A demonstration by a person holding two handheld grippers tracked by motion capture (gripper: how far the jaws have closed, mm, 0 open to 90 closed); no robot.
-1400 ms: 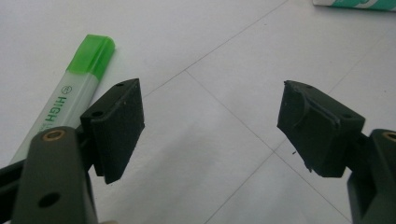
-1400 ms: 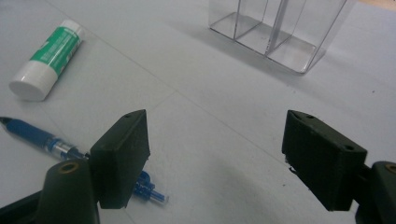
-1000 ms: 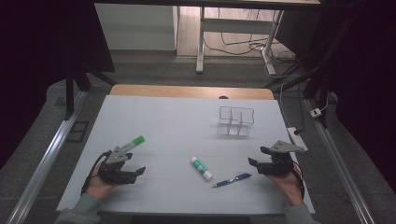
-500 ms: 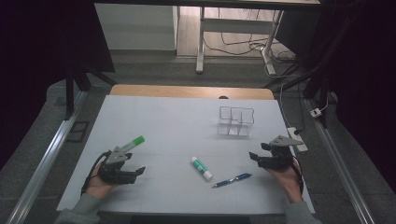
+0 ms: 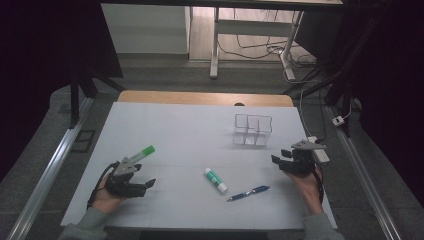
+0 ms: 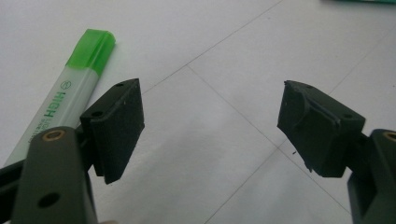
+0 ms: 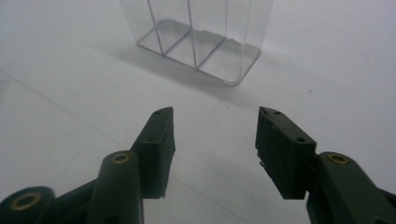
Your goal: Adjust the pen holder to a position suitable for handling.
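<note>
clear organizer (image 7: 198, 39) ahead, bare table (image 5: 175, 130) between

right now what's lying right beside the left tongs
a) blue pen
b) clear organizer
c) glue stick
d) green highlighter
d: the green highlighter lies flat on the table just outside one jaw of the left tongs, while the blue pen and glue stick lie mid-table and the clear organizer stands farther back.

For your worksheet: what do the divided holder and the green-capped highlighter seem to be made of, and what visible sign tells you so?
Divided holder: seemingly clear, glossy hard plastic; the table shows straight through its thin walls and partitions, whose edges catch the light. Glass cannot be ruled out.

Highlighter: seemingly smooth plastic; a pale barrel with printed lettering and a translucent bright green cap with moulded edges.
</note>
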